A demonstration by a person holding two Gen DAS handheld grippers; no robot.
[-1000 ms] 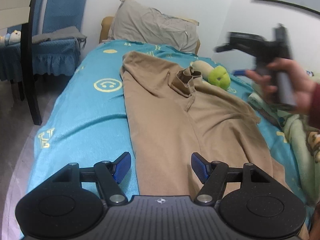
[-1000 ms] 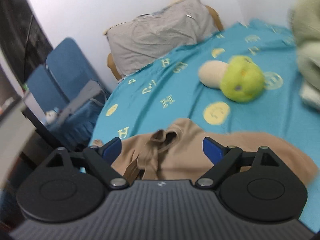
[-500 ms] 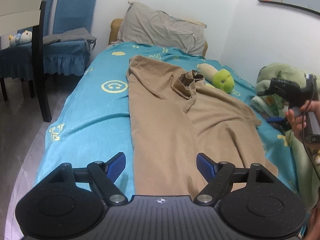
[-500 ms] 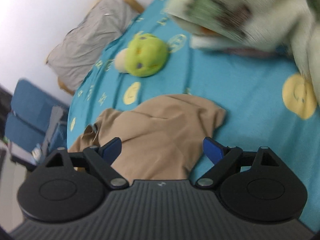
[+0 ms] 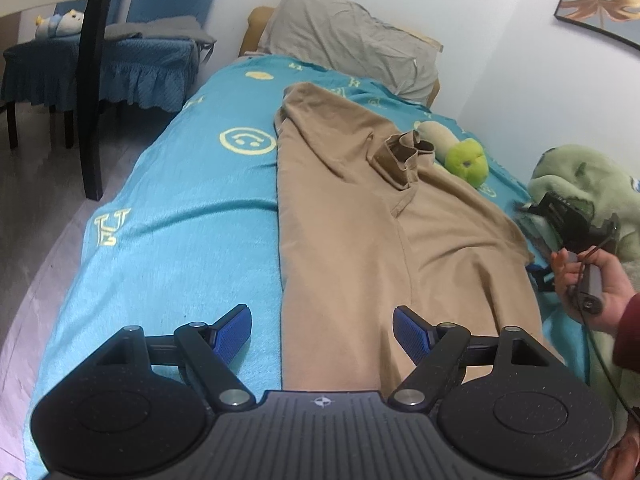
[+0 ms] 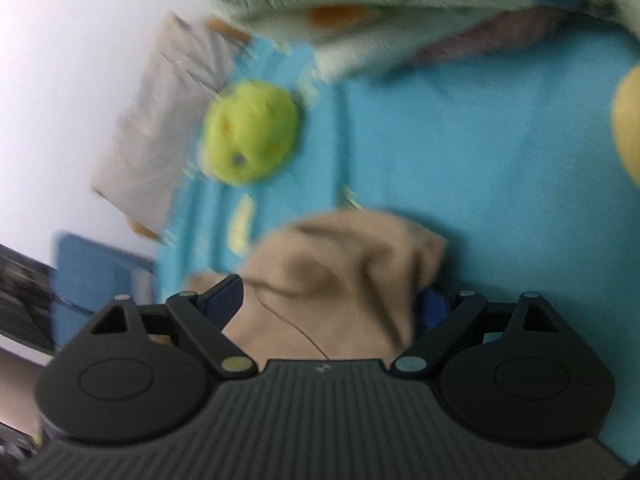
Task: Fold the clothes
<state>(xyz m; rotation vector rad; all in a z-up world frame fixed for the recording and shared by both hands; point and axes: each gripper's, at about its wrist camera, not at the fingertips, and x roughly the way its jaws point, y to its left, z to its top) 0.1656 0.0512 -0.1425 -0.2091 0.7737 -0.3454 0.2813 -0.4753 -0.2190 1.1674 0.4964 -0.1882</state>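
Left tool [image 5: 322, 330] points downward, jaws wide — right tool [image 6: 330, 300] rolled sideways, jaws gaping too.

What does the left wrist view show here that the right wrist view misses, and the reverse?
Only the left wrist view: the whole tan shirt spread out on the bed, its folded collar, a framed leaf picture, and the hand carrying the right gripper. Only the right wrist view: that gripper's open jaws straddling the shirt's sleeve end. Both: green plush toy, grey pillow, turquoise bedspread.
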